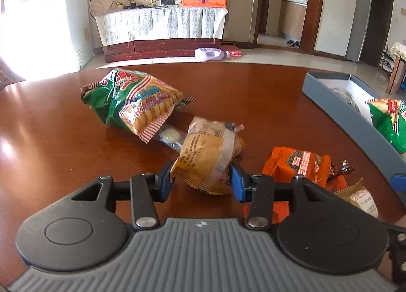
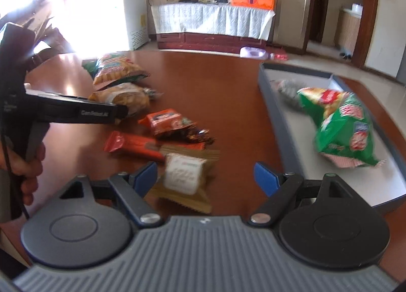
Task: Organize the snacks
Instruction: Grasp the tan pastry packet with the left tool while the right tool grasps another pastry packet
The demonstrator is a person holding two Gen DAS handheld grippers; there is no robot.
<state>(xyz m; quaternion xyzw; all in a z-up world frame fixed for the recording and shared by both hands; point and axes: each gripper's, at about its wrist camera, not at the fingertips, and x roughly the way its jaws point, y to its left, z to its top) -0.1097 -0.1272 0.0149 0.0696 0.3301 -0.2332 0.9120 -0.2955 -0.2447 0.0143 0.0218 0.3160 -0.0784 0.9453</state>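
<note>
Left gripper (image 1: 201, 180) clamped on yellow snack packet (image 1: 208, 155) at frame centre – green cracker bag (image 1: 132, 101) upper left, grey box (image 1: 355, 117) right.

Sunlit window (image 1: 30, 25), cloth-draped wooden cabinet (image 1: 162, 28), pale tiled floor (image 1: 266, 57), open doorway (image 1: 284, 5).

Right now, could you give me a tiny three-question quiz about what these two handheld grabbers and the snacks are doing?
1. True or false: the left gripper has its jaws around the yellow pastry packet.
2. Which snack already lies in the grey tray? A) the green cracker bag B) an orange bar C) a brown sweet
3. What lies on the table between the open jaws of the right gripper?

Key:
1. True; both blue pads sit against its sides.
2. A.
3. The small gold packet with a white label, not gripped.
</note>
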